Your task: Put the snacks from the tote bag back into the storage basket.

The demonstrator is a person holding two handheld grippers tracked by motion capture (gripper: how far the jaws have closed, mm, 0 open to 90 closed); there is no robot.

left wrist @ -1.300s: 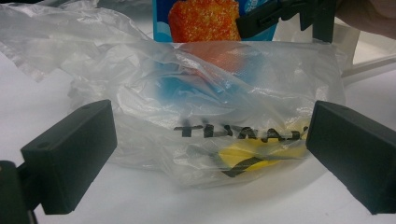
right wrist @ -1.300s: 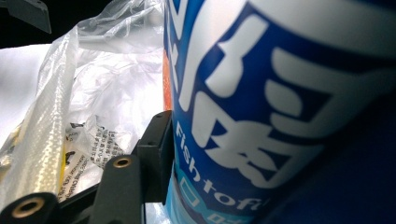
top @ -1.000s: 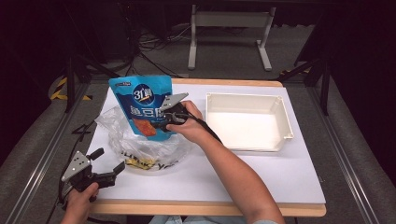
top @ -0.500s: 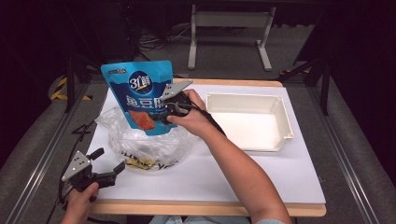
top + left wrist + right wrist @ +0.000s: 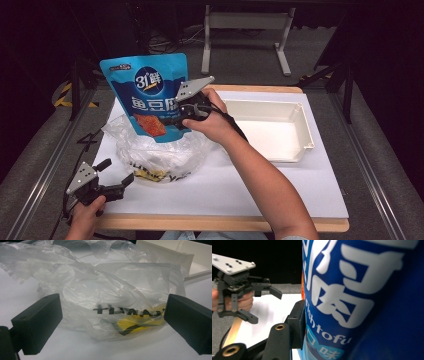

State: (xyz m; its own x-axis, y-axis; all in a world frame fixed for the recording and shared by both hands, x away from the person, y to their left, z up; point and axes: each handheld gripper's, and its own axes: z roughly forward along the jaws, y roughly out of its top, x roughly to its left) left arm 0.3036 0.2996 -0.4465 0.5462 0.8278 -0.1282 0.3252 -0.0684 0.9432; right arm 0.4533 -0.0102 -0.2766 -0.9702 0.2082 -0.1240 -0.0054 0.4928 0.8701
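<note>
Since a moment ago the right gripper (image 5: 179, 116), clamped on the blue snack pouch (image 5: 147, 100), has lifted it higher above the crumpled plastic bag (image 5: 155, 152) at centre left, while the left gripper (image 5: 116, 176) waits with jaws apart at lower left and the white tray (image 5: 280, 131) sits at right.

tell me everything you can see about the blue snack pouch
The blue snack pouch is a glossy, flat-sided stand-up bag that looks like plastic film, printed with large white characters, a round "31" logo, an orange food picture and the words "Fish tofu". Its top edge looks sealed. It is held upright in the air, tilted slightly, above the crumpled clear plastic bag. The right gripper is shut on its lower right edge; its fingers press the side.
</note>
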